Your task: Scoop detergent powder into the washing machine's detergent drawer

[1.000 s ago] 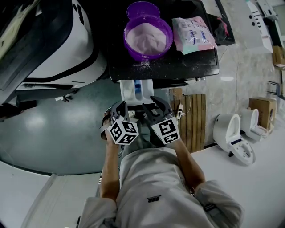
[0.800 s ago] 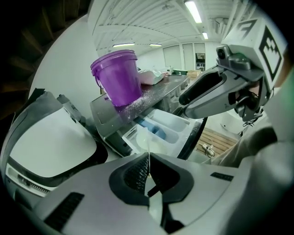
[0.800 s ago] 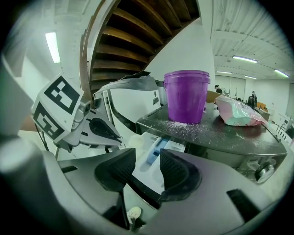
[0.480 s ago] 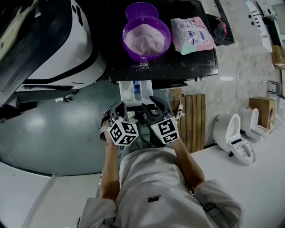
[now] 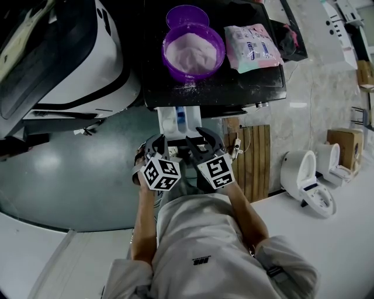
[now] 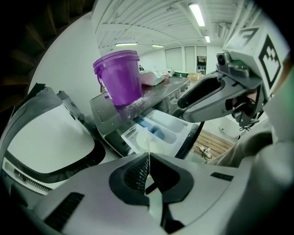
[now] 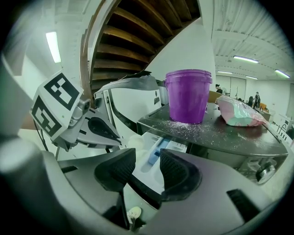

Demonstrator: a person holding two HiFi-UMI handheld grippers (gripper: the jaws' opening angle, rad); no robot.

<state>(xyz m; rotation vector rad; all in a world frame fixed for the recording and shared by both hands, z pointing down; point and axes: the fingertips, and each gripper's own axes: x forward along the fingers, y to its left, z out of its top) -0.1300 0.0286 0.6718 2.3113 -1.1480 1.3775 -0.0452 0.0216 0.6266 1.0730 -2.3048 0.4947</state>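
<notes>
The white detergent drawer (image 5: pixel 178 120) stands pulled out from under the washing machine's dark top (image 5: pixel 234 87). Powder is spilled on that top. A purple bucket (image 5: pixel 193 49) of pale powder stands there, its lid (image 5: pixel 187 14) behind it and a detergent bag (image 5: pixel 253 45) to its right. My left gripper (image 5: pixel 156 145) is shut on the thin handle of a translucent white scoop (image 6: pixel 147 137), whose bowl hangs over the drawer (image 6: pixel 170 131). My right gripper (image 5: pixel 204 140) is beside it, open, with nothing between its fingers (image 7: pixel 179 172); the drawer (image 7: pixel 177 146) shows through the gap.
A white front-loading machine (image 5: pixel 76 58) with a dark door stands left of the drawer. A wooden slatted panel (image 5: pixel 254 155) lies on the floor to the right. White toilets (image 5: pixel 304 175) stand further right. The person's body fills the lower middle.
Both grippers stay in nearly the same place in front of the drawer; only the head view shifts slightly.
</notes>
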